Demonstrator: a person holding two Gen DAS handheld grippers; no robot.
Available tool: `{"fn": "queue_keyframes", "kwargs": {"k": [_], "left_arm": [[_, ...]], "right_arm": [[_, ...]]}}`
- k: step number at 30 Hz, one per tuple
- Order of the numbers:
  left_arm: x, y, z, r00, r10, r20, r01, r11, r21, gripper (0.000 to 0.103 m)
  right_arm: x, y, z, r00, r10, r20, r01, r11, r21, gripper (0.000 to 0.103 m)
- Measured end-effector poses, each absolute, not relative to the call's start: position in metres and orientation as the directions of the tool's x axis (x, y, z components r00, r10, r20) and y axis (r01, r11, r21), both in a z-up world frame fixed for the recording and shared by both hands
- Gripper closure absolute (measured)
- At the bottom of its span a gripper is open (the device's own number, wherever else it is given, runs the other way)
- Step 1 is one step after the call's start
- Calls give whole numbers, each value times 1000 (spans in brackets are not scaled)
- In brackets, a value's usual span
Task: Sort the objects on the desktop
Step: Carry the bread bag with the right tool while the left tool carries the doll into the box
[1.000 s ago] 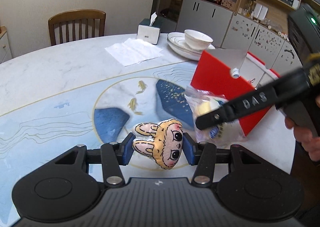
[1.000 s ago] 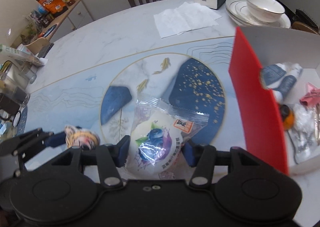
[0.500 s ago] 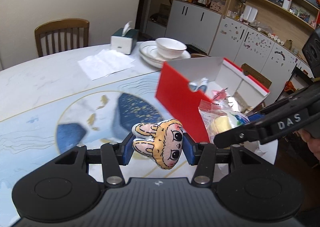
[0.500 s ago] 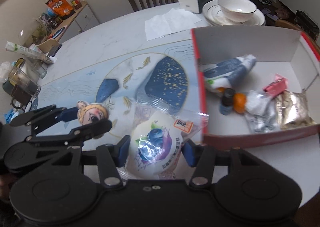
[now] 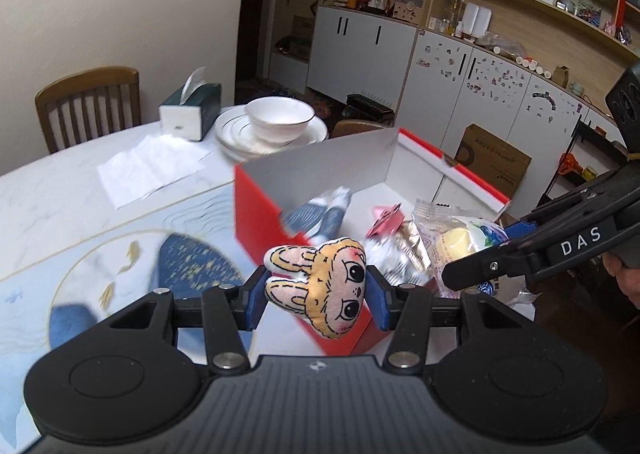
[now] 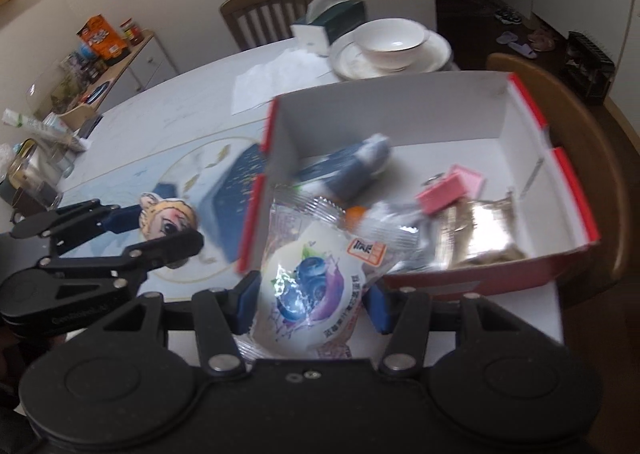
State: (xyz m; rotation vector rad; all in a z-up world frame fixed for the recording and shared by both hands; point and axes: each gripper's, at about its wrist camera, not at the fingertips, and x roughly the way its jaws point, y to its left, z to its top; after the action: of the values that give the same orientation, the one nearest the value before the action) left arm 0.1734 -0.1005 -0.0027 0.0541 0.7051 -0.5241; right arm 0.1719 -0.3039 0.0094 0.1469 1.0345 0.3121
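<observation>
Nearest the left wrist camera, the left gripper [image 5: 316,290] had its fingers closed on a small plush bunny head [image 5: 320,286], held clear of the counter [image 5: 52,189] at the near corner of the red box [image 5: 256,213]. The right gripper [image 6: 310,304] likewise held a snack packet [image 6: 312,294] printed with blueberries between its fingers, poised at the box's near wall. Beyond them, the box already contained a blue rolled item [image 6: 352,167], a pink clip [image 6: 450,187], a gold foil packet [image 6: 476,232] and other wrapped bits, so much of the sorting looked done; the toy and packet had yet to be dropped inside. Farther back stood a bowl on plates [image 5: 276,125], a tissue box [image 5: 190,109] and a paper napkin [image 5: 148,167], seemingly untouched.
</observation>
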Motion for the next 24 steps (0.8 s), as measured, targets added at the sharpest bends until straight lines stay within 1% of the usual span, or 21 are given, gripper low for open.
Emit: {"fn": "queue_keyframes", "kwargs": {"k": [9,15,20,24], "left_arm": [[201,-158,5,633,-451,-630,522,849,-84,54],[225,-192,7,632,-437,-639,548,836,-29,54],[248,-211,-3,606,-420,-676,556,831,-17,54],[267,-224,-18,567,-392,-725,560,828,-10,54]], "right_arm": [[197,-352,11,516,274,-812,-156,962,225,50],[217,-376,11,546,242,-802,-136,970,200,50],[234,-385,3,545,221,-809,-133,975,177,50],[244,-385,-8,524,218,-823,-150,975,162,50]]}}
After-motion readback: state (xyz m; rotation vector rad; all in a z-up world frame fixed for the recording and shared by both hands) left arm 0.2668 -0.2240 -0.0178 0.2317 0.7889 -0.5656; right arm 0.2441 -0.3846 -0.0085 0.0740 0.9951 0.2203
